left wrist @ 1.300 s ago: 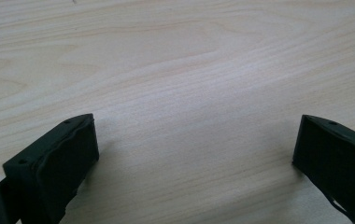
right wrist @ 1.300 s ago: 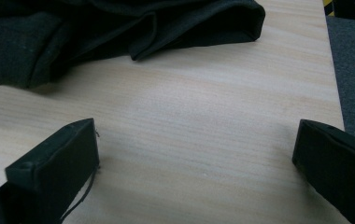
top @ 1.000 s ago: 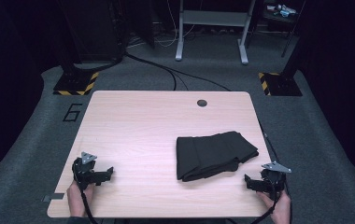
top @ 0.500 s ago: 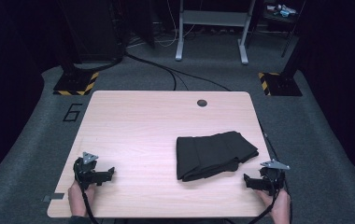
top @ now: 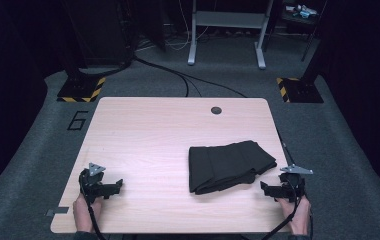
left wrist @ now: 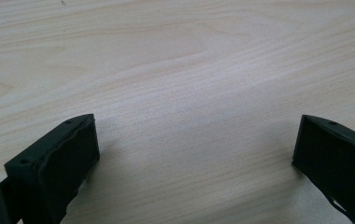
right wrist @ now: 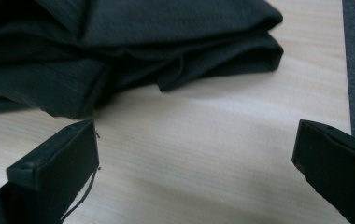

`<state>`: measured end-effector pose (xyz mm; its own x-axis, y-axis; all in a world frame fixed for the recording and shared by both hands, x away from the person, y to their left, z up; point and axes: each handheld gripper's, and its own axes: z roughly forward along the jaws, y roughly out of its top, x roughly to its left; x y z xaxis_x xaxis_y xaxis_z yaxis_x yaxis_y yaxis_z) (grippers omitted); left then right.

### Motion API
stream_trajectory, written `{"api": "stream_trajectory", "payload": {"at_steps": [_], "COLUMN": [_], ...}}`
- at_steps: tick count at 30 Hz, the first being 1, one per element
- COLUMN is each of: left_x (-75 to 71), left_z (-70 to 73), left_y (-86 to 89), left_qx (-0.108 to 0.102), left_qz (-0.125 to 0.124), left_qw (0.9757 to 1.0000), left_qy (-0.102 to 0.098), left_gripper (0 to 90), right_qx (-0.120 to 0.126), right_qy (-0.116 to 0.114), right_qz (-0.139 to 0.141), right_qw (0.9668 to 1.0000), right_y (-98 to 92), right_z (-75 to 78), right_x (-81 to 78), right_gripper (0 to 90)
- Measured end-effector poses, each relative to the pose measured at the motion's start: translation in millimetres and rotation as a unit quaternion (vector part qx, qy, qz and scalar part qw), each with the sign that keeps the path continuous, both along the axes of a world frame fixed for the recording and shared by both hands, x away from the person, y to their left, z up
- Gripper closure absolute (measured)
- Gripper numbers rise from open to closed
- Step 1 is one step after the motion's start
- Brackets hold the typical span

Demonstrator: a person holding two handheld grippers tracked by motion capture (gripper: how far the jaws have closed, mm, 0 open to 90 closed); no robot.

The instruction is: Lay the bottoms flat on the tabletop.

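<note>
A folded black cloth (top: 230, 163) lies on the right half of the light wooden table (top: 148, 135). Its rumpled near edge fills the top of the right gripper view (right wrist: 119, 46). My right gripper (top: 265, 188) rests at the table's front right corner, just right of the cloth, jaws wide open over bare wood (right wrist: 196, 154). My left gripper (top: 117, 184) sits near the front left corner, far from the cloth. It is open too, with nothing but table between its jaws (left wrist: 196, 149).
A small dark round grommet (top: 216, 110) sits near the table's far edge. Grey carpet surrounds the table, with a painted "6" (top: 78, 120) at the left. Cables, yellow-black striped feet (top: 80, 90) and a metal stand (top: 225, 30) lie beyond.
</note>
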<state>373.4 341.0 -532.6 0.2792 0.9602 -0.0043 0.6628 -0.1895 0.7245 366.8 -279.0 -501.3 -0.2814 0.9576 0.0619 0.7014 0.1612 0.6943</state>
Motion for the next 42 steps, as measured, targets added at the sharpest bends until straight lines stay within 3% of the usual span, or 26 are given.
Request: {"api": "stream_trajectory", "payload": {"at_steps": [3, 5, 11, 22, 26, 30, 32, 35, 40, 42], "left_x": [0.0, 0.0, 0.0, 0.0, 0.0, 0.0, 0.0, 0.0, 0.0, -0.1], "left_z": [0.0, 0.0, 0.0, 0.0, 0.0, 0.0, -0.1, 0.0, 0.0, -0.1], "left_y": [0.0, 0.1, 0.0, 0.0, 0.1, 0.0, 0.1, 0.1, 0.1, -0.1], "left_qx": [0.0, 0.0, 0.0, 0.0, 0.001, 0.0, 0.001, 0.001, 0.001, 0.0], "left_qz": [0.0, 0.0, 0.0, 0.0, -0.001, 0.0, 0.0, 0.0, -0.001, 0.001], "left_qw": [1.0, 1.0, 1.0, 1.0, 1.0, 1.0, 1.0, 1.0, 1.0, 1.0], "left_qy": [0.0, 0.0, 0.0, 0.0, 0.0, 0.0, -0.001, -0.001, -0.001, -0.001], "left_gripper": [0.0, 0.0, 0.0, 0.0, 0.0, 0.1, 0.1, 0.1, 0.0, 0.1], "right_qx": [0.003, 0.014, 0.019, 0.048, 0.039, 0.046, 0.045, 0.064, 0.064, 0.078], "right_qy": [-0.015, -0.017, -0.025, -0.017, 0.002, 0.029, 0.031, 0.053, 0.06, 0.054], "right_qz": [0.009, 0.013, 0.024, 0.039, 0.043, 0.049, 0.056, 0.052, 0.053, 0.057], "right_qw": [0.9998, 0.9997, 0.9992, 0.9979, 0.9983, 0.9973, 0.9969, 0.9952, 0.9948, 0.9939], "right_y": [4.2, 7.6, 14.7, 19.0, 23.0, 24.8, 24.3, 24.5, 27.1, 29.7], "right_z": [8.9, 14.6, 26.3, 35.0, 28.4, 15.1, 9.0, 2.9, -5.7, -10.9], "right_x": [3.3, 6.4, 18.2, 52.9, 66.7, 78.6, 82.3, 83.9, 83.0, 80.2], "right_gripper": [0.0, 0.0, 0.0, 0.0, 0.0, 0.0, 0.0, 0.0, 0.0, 0.0]}}
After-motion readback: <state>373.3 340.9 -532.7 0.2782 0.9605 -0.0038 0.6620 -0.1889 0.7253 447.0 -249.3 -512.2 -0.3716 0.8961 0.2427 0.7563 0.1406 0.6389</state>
